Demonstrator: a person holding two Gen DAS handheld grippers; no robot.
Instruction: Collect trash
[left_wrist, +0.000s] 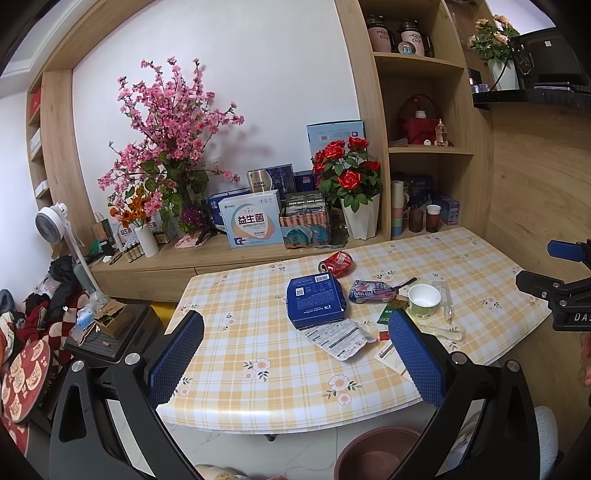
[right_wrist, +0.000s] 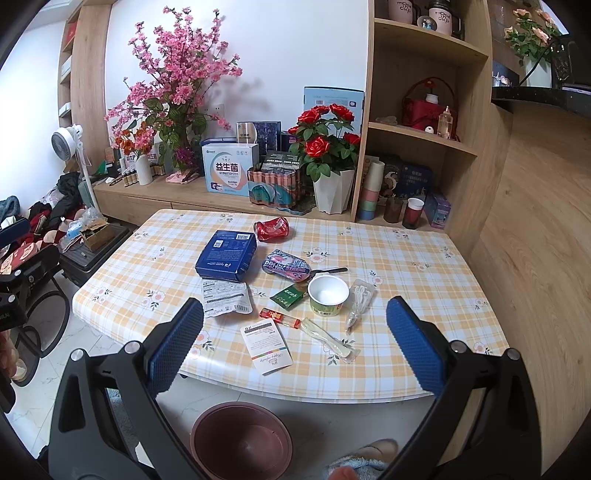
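Trash lies on the checked tablecloth (right_wrist: 406, 258): a blue box (right_wrist: 226, 254) (left_wrist: 316, 301), a crushed red can (right_wrist: 272, 229) (left_wrist: 336, 263), a pink-blue wrapper (right_wrist: 285, 266), a paper cup (right_wrist: 328, 295) (left_wrist: 424, 300), a white foil pouch (right_wrist: 225, 297), a white card (right_wrist: 266, 343), a red sachet (right_wrist: 279, 318), a green sachet (right_wrist: 290, 295) and wrapped plastic cutlery (right_wrist: 328, 339). A brown bin (right_wrist: 242, 439) stands on the floor below the table's front edge. My left gripper (left_wrist: 295, 350) and right gripper (right_wrist: 295, 343) are both open and empty, above the table's near edge.
A wooden sideboard (right_wrist: 166, 195) behind the table holds flower pots, boxes and a vase. Shelves (right_wrist: 424, 140) stand at the back right, a wooden wall at the right. A black case (right_wrist: 92, 254), fan and clothes are on the left floor.
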